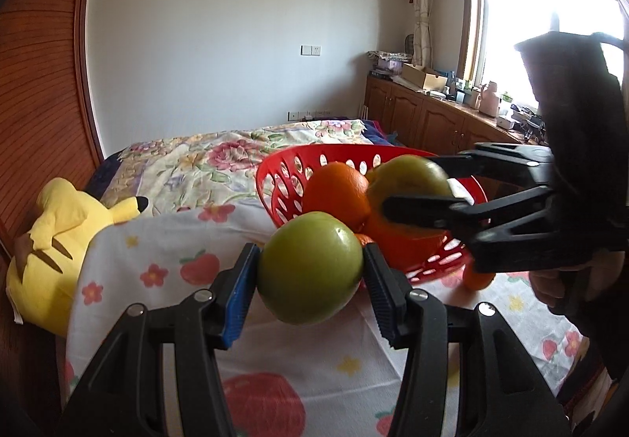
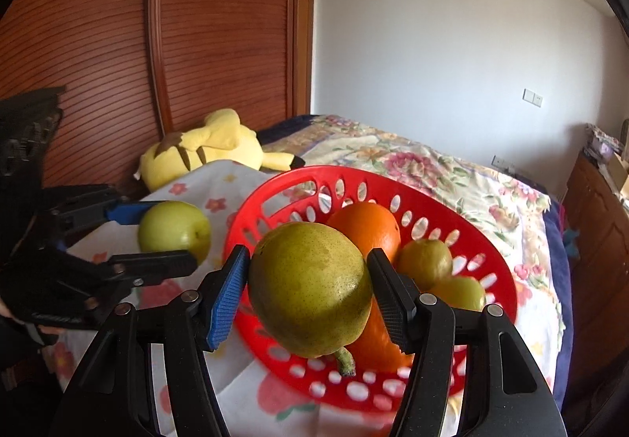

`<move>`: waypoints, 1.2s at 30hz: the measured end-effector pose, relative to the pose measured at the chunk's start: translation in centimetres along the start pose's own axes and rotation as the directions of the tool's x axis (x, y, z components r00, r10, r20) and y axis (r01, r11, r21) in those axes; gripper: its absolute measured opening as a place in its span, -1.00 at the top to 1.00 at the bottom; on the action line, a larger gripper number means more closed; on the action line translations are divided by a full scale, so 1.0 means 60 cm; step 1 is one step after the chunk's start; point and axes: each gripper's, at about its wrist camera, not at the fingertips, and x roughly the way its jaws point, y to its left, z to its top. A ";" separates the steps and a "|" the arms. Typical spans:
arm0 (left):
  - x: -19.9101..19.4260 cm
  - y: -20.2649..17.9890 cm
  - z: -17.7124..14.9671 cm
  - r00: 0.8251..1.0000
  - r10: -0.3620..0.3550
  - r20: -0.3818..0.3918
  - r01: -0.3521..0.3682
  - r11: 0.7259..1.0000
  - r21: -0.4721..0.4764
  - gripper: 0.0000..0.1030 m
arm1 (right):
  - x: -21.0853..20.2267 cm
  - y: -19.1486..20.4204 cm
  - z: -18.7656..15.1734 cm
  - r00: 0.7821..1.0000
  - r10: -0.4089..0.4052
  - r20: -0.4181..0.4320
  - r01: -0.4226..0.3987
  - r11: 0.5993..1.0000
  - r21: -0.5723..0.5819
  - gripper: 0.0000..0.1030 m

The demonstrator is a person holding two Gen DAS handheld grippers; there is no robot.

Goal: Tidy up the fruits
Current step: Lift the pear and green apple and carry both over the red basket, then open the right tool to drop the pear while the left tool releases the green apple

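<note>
Nearest, the left gripper [image 1: 310, 271] has its jaws clamped on a green apple [image 1: 310, 267], lifted clear of the white fruit-print cloth [image 1: 275, 378] and just in front of the red basket [image 1: 275, 177]. The right gripper [image 2: 308, 291] has its jaws clamped on a green pear [image 2: 308, 287], stem pointing down, over the red basket's near wall. Inside the basket lie an orange [image 2: 365, 226] and two smaller green fruits [image 2: 424, 262]. Beyond, a yellow plush toy [image 2: 204, 150] rests on the bed [image 2: 432, 165] beside the wooden wardrobe [image 2: 118, 43].
</note>
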 end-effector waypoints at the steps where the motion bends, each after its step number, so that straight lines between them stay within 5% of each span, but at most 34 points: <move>1: 0.001 0.002 0.002 1.000 0.001 0.002 -0.001 1.000 -0.001 -0.01 | 0.010 -0.003 0.005 1.000 0.002 -0.011 -0.002 1.000 0.005 -0.23; 20: 0.002 0.021 -0.002 1.000 0.023 0.010 -0.023 0.999 -0.030 -0.01 | 0.088 0.003 0.034 0.992 0.043 -0.121 -0.039 0.999 0.034 -0.23; 36: 0.005 -0.006 0.012 1.000 0.004 0.026 -0.004 1.000 -0.003 -0.01 | 0.006 -0.034 0.015 1.000 -0.005 0.007 0.004 0.995 0.095 -0.26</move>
